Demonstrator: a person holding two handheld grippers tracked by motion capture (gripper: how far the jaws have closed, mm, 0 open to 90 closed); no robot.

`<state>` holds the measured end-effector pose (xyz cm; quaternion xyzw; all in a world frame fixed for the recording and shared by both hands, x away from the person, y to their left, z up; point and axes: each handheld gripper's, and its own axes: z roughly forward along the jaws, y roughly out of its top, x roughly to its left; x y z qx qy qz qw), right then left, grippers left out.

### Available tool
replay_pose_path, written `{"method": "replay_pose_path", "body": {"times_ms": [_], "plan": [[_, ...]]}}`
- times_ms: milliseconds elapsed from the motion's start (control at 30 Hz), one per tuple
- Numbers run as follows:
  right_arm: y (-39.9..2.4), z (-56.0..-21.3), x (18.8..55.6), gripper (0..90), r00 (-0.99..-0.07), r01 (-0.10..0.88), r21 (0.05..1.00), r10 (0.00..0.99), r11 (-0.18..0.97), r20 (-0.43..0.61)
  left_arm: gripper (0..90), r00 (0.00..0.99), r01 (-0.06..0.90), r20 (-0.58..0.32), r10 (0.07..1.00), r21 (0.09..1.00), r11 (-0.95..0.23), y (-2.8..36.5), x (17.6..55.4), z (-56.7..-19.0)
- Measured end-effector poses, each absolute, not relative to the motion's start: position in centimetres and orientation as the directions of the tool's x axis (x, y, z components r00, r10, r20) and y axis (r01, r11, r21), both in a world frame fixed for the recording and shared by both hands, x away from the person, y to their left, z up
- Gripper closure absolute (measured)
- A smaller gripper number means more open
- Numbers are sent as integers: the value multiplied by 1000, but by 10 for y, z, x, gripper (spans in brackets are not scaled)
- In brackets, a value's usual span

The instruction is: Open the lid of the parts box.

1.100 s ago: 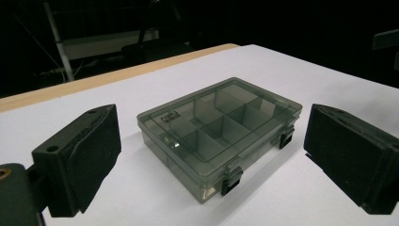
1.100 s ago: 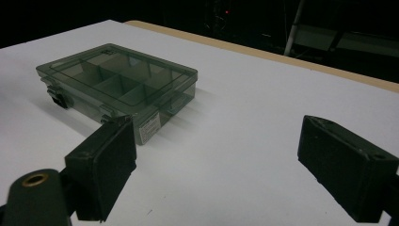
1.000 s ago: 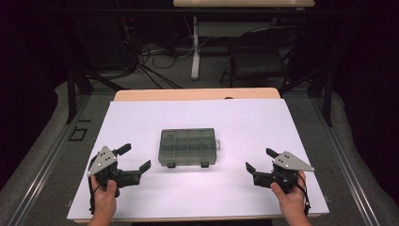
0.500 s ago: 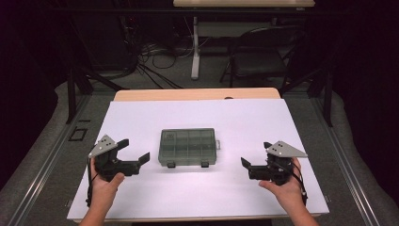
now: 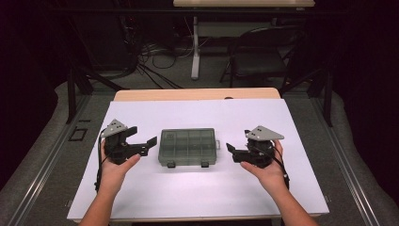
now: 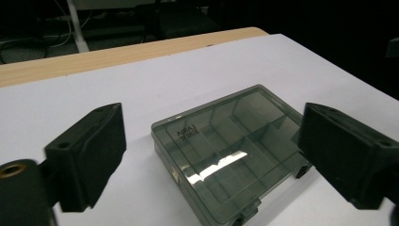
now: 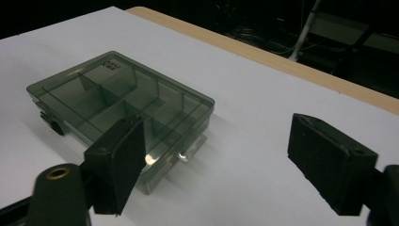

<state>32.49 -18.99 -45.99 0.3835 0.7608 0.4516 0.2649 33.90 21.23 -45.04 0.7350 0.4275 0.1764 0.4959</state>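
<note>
A closed, smoky see-through organiser box (image 5: pixel 188 147) with divided compartments lies flat in the middle of the white sheet; its two latches face the person. My left gripper (image 5: pixel 143 138) hovers just left of the box, open, with nothing between its jaws. In the left gripper view the box (image 6: pixel 230 150) lies ahead between the wide-spread jaws. My right gripper (image 5: pixel 236 145) hovers just right of the box, also open with nothing in it. The right gripper view has the box (image 7: pixel 122 101) ahead and to the left, partly behind the left jaw. Neither gripper touches the box.
A white sheet (image 5: pixel 197 197) covers the table, with a strip of wooden tabletop (image 5: pixel 197 94) bare at the far edge. Beyond the table stand a dark chair (image 5: pixel 263 56) and a desk leg (image 5: pixel 195 47), with cables on the floor.
Both hands have moved away from the person and inward, bringing the two open grippers close to the left and right sides of the box. The box has not moved.
</note>
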Motion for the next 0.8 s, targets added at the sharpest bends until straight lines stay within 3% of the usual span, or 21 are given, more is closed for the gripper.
{"method": "replay_pose_path", "body": {"times_ms": [367, 400, 533, 567, 800], "plan": [[-164, -473, 339, 324, -608, 335, 885, 792, 323, -59, 262, 597, 459, -152, 788, 870, -180, 204, 342, -471], [-161, -476, 339, 370, -620, 334, 883, 783, 328, -57, 276, 600, 453, -142, 787, 872, -188, 204, 341, -474], [-160, -480, 336, 395, -615, 311, 894, 786, 321, -68, 297, 602, 452, -130, 788, 869, -202, 203, 339, -478], [-159, -483, 335, 439, -618, 314, 900, 784, 302, -48, 312, 599, 450, -123, 791, 869, -206, 203, 338, -482], [-157, -495, 331, 473, -629, 345, 884, 777, 315, -32, 404, 602, 471, -131, 788, 855, -218, 200, 333, -490]]}}
